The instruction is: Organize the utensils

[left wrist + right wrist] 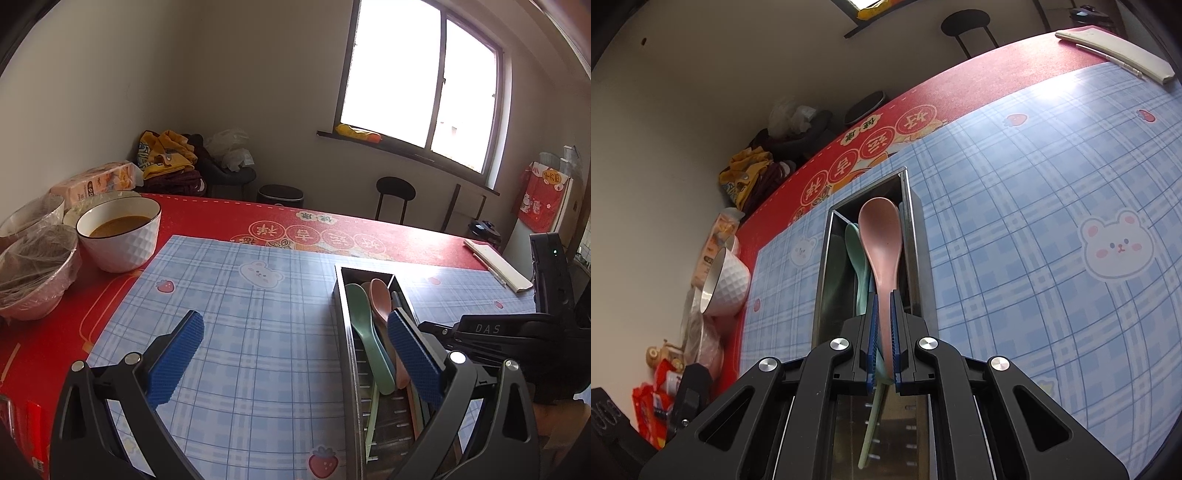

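table: [406, 236] was covered by red printed cloth
mat: blue plaid mat [258, 332] lay on the cloth, near side
tray: metal utensil tray [347, 332] sat on mat, right
bowls: white bowl [118, 236] plus wrapped bowls [33, 273], far left
tissue pack: [96, 182] behind bowls
folded paper: [498, 266] far right

The left hand-held gripper [295, 354] is made of black plastic, with two blue bumpy pads [175, 356] and round silver screws. The right hand-held gripper [883, 332] is built the same way. White letters "DAS" and a small green light are seen on its black body.
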A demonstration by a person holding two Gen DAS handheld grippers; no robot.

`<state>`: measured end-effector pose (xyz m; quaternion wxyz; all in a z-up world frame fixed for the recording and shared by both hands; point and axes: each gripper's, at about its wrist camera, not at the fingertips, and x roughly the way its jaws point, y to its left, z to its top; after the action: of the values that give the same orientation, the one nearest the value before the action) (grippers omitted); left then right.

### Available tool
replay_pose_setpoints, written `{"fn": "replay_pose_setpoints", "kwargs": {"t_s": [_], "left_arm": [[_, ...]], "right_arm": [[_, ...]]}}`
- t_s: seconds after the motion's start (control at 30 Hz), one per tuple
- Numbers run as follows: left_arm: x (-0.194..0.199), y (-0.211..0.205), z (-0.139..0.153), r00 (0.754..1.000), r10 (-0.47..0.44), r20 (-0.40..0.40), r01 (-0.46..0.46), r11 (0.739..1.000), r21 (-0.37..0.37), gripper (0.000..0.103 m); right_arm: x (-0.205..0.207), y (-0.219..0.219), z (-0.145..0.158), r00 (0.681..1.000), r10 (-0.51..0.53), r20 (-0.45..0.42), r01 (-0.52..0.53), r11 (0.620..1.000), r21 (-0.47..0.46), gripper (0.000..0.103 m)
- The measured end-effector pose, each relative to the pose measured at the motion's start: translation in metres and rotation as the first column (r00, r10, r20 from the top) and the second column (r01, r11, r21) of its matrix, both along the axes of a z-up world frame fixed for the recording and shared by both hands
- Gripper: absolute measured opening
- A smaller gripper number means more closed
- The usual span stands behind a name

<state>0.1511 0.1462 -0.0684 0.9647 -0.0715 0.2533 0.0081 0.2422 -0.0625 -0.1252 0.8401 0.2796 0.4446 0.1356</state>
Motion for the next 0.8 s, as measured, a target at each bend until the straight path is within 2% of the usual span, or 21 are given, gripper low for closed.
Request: {"fn": "replay_pose_setpoints", "kwargs": {"t_s": [0.1,0.27,0.5,0.8], "left_arm": [[-0.001,0.0,0.001,1.0,0.0,0.002,0.0,1.0,0.001,0.097],[0.001,-0.004,-0.001,1.0,0.002,-0.004,-0.002,1.0,0.019,0.097],[-0.002,-0.009,0.0,1.0,0.005,0.006,-0.005,0.999,0.045,0.097],[-0.017,-0.032,0.019,0.997,-0.047,0.065,0.041,0.994,0.097,0.097]], "right_arm": [[-0.004,-0.003,0.009,0.999,0.0,0.04,0.002,0.999,-0.042,0.008],[-0.013,-0.002,0.028,0.991,0.042,0.124,-0.021,0.986,-0.167,0.008],[-0.038,-0.004,0.046,0.967,0.113,0.229,-0.021,0.928,-0.373,0.008],[-0.081,-0.046,0.069,0.939,0.112,0.327,0.056,0.883,-0.465,0.008]]}}
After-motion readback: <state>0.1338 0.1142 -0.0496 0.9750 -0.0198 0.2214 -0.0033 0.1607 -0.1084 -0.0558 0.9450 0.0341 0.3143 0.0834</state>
